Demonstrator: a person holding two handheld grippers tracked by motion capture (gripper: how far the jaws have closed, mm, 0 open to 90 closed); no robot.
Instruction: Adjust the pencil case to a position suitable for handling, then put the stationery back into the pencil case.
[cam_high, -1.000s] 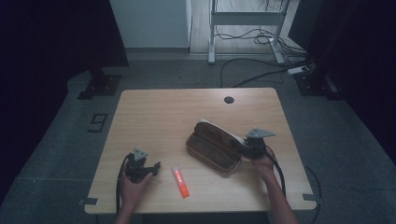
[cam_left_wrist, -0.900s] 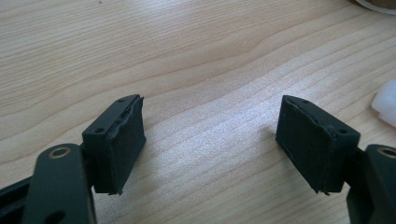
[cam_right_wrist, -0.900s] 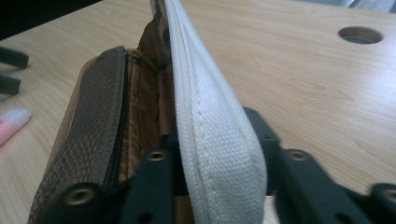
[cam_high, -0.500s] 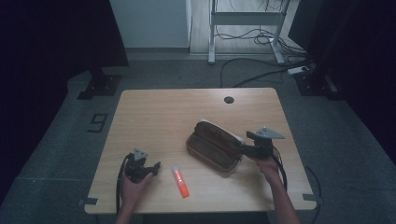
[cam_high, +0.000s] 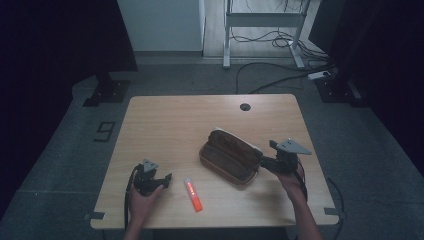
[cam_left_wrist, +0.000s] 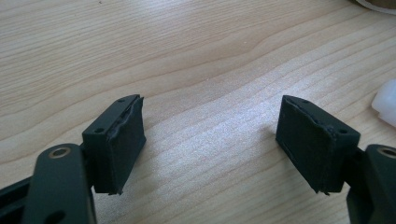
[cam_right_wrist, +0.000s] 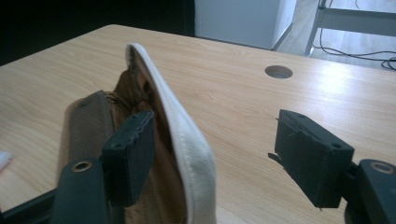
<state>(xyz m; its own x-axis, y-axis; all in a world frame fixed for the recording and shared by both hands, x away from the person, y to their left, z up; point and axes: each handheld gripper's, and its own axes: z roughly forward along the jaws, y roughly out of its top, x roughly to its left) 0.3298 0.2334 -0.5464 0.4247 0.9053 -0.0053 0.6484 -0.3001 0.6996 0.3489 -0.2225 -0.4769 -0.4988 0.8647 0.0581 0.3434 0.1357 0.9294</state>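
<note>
Wooden table (cam_high: 165, 125) stayed dim; right gripper (cam_right_wrist: 215, 154) had just sprung its jaws wide off the pouch (cam_right_wrist: 140, 107), rim between them ungripped. Left gripper (cam_left_wrist: 210, 140) sat open, empty.

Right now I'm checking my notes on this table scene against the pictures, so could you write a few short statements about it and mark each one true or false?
1. The brown pouch lies on the wooden table. True.
2. The right gripper is clamped shut on the pouch's white edge. False: its jaws stand apart, with the edge between them and unpressed.
3. The left gripper is open, with bare wood between its jaws. True.
4. The orange tube sits inside the pouch. False: it lies on the table between the left gripper and the pouch.
5. A round hole is in the table's far side. True.
</note>
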